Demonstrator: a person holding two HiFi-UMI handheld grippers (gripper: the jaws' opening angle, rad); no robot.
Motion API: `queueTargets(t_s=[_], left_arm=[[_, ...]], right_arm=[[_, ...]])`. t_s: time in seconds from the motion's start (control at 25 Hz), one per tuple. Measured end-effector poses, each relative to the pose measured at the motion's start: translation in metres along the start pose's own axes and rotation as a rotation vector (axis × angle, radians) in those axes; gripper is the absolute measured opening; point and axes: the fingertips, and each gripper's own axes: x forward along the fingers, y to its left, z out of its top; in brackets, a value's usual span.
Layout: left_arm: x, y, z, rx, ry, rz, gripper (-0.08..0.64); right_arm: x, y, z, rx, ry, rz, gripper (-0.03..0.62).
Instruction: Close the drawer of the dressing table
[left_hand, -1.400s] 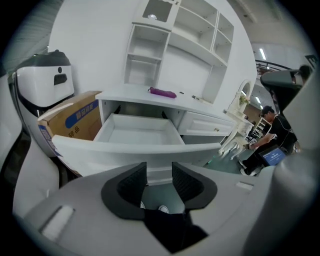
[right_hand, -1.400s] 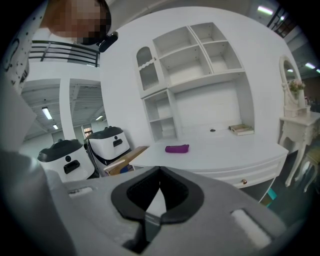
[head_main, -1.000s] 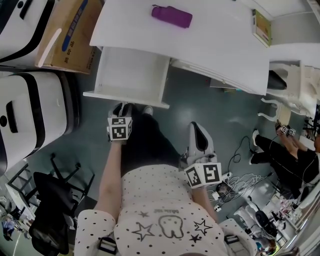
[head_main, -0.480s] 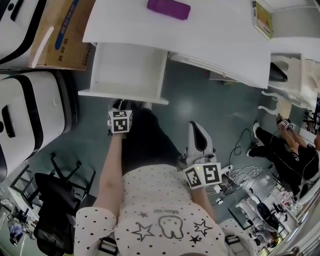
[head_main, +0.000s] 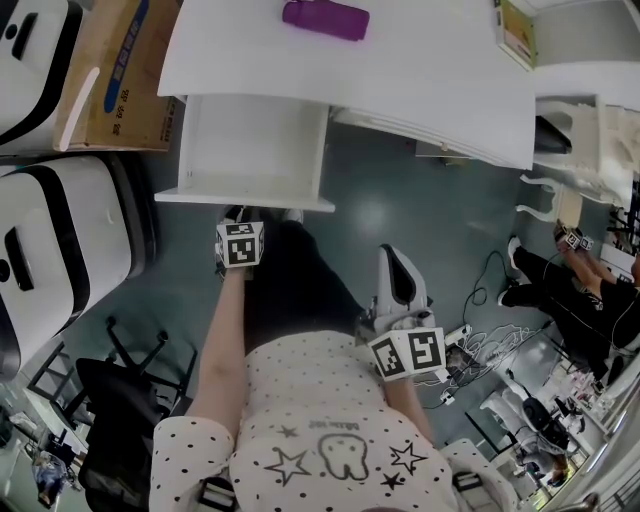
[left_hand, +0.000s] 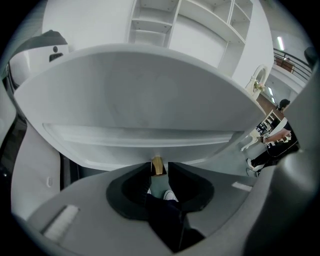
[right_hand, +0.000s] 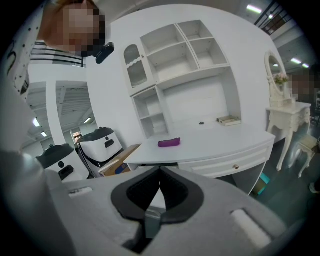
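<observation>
The left tongs (left_hand: 159, 169) have just been closing round the little gold knob (left_hand: 157, 164), which sits between their tips, not squeezed yet. The drawer (head_main: 245, 198) is right in front of them, pulled out, ready for a push. The right tongs (right_hand: 160, 172) are pressed together, empty.

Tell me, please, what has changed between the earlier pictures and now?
The left gripper edged toward the front of the drawer, and its jaws have just been closing around the brass knob, not visibly clamping it yet. The drawer stays pulled out; the right gripper has not moved.
</observation>
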Motion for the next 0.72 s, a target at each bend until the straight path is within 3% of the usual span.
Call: queueTargets(t_s=[0.72], left_arm=[[0.0016, 0.0033, 0.0027, -0.006, 0.021, 0.007, 0.089]], right_arm=[[0.0046, -0.0031, 0.0093, 0.015, -0.024, -0.025, 0.003]])
